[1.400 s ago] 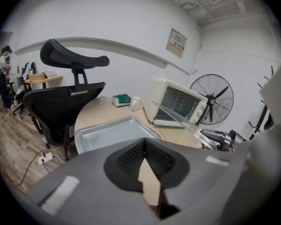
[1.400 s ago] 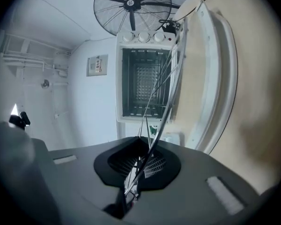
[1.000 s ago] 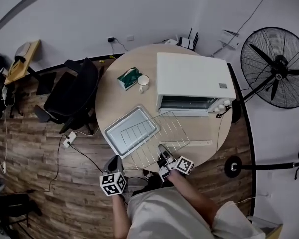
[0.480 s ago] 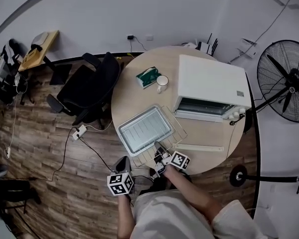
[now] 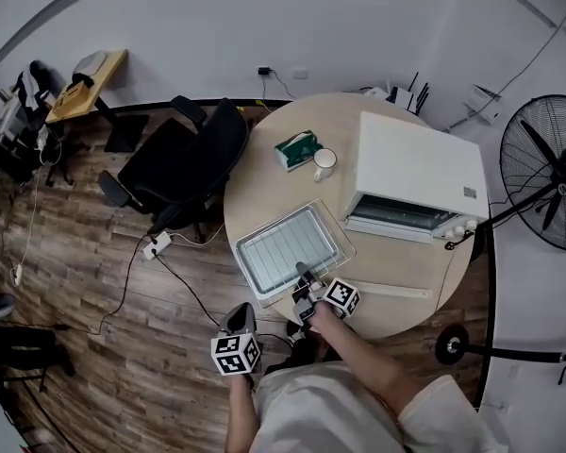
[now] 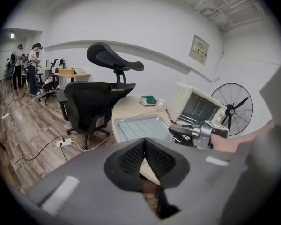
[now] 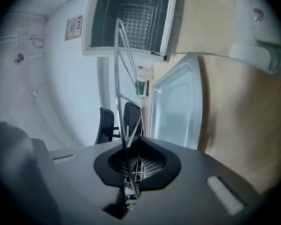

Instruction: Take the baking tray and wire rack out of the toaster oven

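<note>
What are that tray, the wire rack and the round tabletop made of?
The shallow grey rectangular baking tray looks like metal: dull silvery sheen, raised rim. The thin wire rack seems bright steel rods, maybe plated. The round tabletop looks pale wood or laminate.

light: bright, even, indoor; soft shadows | distortion: heavy fisheye, black corners in both gripper views | focus: wire rack (image 7: 117, 64) blurs close at right gripper (image 7: 133, 149) | glare: pale sheen on baking tray (image 7: 178, 111) beyond it

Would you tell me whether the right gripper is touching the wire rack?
Touching. The right gripper view shows the right gripper's fingers clamped on the wire rack's edge wires.
</note>
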